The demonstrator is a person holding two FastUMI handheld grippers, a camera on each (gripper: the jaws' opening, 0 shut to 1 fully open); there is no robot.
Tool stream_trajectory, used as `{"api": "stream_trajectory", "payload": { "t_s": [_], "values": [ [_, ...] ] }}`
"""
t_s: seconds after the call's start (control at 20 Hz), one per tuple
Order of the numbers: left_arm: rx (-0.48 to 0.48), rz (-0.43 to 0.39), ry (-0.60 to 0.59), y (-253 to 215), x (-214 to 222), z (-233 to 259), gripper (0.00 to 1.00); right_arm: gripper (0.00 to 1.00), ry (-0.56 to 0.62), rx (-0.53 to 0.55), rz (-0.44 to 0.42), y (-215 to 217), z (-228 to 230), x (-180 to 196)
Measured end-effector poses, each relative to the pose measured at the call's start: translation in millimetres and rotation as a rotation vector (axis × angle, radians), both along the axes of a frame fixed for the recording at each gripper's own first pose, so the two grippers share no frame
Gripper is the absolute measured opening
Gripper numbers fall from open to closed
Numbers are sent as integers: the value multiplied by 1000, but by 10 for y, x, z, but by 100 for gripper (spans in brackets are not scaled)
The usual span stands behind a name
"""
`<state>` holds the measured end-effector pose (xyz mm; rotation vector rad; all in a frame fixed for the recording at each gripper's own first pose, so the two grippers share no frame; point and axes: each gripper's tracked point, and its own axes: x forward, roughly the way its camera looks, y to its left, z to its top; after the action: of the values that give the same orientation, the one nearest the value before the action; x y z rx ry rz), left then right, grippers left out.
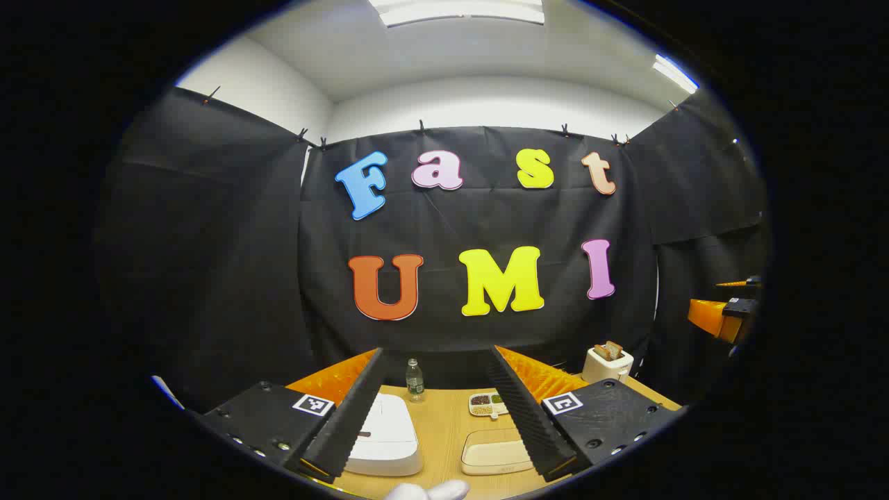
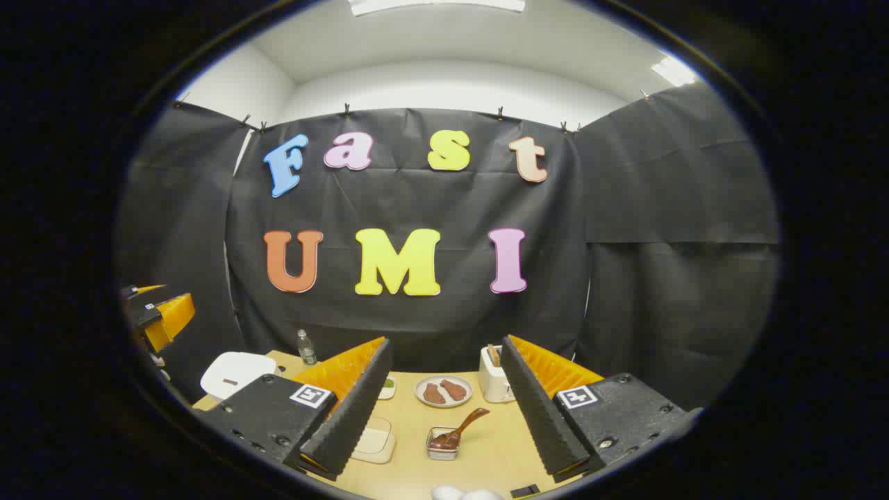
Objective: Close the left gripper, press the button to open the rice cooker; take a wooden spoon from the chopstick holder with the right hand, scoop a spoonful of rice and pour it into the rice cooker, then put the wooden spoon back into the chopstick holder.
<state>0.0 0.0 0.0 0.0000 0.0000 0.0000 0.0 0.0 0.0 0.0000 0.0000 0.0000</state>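
Wooden table [image 2: 486, 444] bears one rice cooker [image 1: 382, 434], one spoon [image 2: 462, 427]; both tongs [image 1: 437, 410] [image 2: 444, 410] gape, empty.

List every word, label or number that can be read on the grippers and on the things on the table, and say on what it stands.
None can be read.
Square marker on the left gripper: coded pattern, no text.
Square marker on the right gripper: the same.
Bottle label: too small to read.
Rice cooker lid: small dark mark, too blurred.
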Motion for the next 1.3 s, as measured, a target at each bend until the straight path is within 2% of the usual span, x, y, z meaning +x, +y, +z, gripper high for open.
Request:
{"api": "stream_trajectory", "payload": {
  "t_s": [0.75, 1.0, 1.05, 1.1, 1.2, 1.25, 1.3],
  "values": [
    [-2, 12, 2, 43, 9, 13, 93, 100, 2, -6, -3, 8, -8, -8],
    [-30, -15, 27, 14, 16, -46, 94, 100, 0, -17, -8, 3, -3, -30],
    [-33, -21, 28, 31, 16, -39, 80, 100, 1, -19, -10, -2, -7, -37],
    [-30, -17, 27, 54, 20, -36, 72, 100, 0, -20, -11, -10, -9, -38],
    [-18, 57, 11, 254, 64, -10, 25, 100, 2, -24, -11, -4, -19, -39],
    [-24, 50, 21, 267, 47, -2, 1, 100, 4, -26, -14, -1, -21, -40],
    [-31, 44, 30, 210, 91, -38, 6, 100, 3, -29, -12, -1, -14, -44]
  ]
}}
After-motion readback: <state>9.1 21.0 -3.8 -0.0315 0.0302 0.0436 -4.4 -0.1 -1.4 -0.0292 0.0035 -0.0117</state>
